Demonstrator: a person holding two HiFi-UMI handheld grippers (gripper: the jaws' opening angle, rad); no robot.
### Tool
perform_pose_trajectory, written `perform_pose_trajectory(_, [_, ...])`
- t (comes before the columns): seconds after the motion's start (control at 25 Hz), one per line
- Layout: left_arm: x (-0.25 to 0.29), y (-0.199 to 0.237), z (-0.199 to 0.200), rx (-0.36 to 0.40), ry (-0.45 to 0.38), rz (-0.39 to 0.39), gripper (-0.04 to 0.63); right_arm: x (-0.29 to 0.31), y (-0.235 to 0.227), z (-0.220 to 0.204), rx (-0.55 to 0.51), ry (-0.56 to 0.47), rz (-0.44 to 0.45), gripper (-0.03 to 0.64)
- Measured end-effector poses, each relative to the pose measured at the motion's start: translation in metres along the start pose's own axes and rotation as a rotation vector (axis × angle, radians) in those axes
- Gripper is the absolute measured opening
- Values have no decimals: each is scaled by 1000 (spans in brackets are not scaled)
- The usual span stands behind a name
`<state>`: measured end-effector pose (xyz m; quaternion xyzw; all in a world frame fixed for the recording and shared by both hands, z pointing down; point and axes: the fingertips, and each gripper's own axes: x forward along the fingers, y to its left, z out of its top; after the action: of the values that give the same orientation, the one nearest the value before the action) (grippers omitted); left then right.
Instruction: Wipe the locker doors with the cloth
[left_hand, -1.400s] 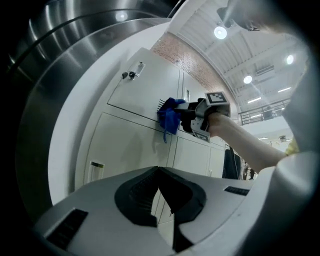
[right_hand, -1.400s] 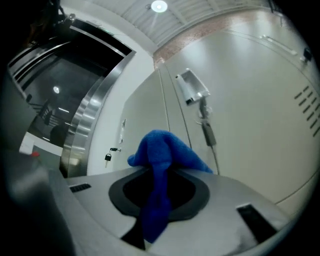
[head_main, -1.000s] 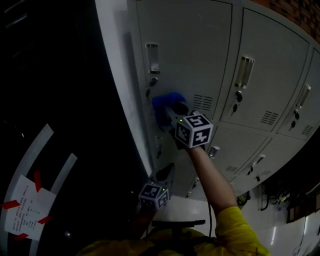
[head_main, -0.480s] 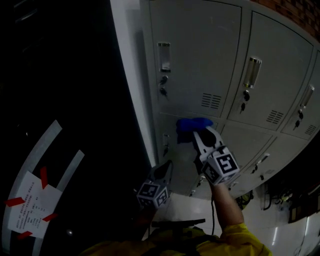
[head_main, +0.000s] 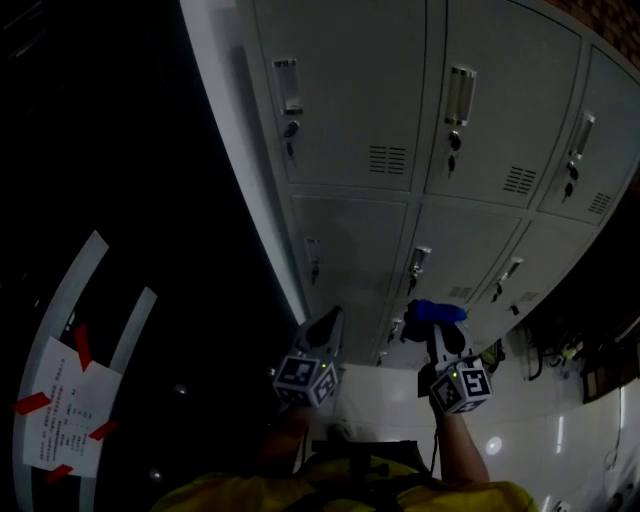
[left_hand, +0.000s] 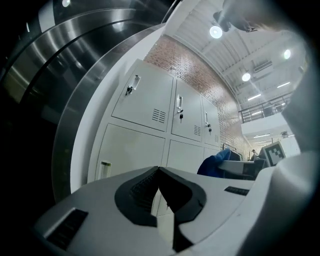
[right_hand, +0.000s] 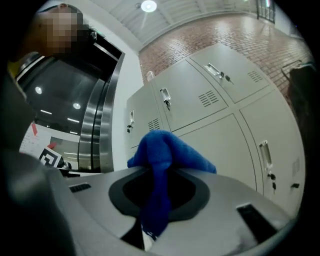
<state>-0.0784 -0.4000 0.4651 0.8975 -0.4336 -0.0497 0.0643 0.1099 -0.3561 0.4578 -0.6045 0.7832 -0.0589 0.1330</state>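
The bank of grey locker doors fills the upper head view, each door with a handle, a keyed lock and a vent. My right gripper is low at the bottom locker row, shut on a blue cloth. In the right gripper view the cloth bunches over the jaws and hangs down between them, with the doors beyond; whether it touches a door I cannot tell. My left gripper is held low to the left, shut and holding nothing, facing the doors.
A dark curved metal frame borders the lockers on the left. A paper sheet fixed with red tape hangs at lower left. Dark clutter sits past the lockers' right end above a pale glossy floor.
My right gripper has carried the cloth down the lockers, from beside the top-left door's lock to the bottom row and to the right. The left gripper has stayed low.
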Motion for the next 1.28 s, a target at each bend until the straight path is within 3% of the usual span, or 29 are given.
perform_pose_trajectory(0.32, [-66,-98,7,41,-58,27,8,-112,-6,8,54,-38,10,72])
perform_pose_trajectory(0.6, [-159,-237,1,18,-120,94,8,-297,-29,-3,130,-10,-10,72])
perform_pose_trajectory(0.76, [-219,-299,26,77,-125,126,8,-387,-27,-3,150,22,-22,72])
perform_pose_trajectory(1.0, [-283,-351,59,126,-171,126,8,-461,-11,31,124,-30,-29,71])
perform_pose_trajectory(1.28, [-346,-375,46,106,-153,83,8,-515,30,71,80,-64,-27,71])
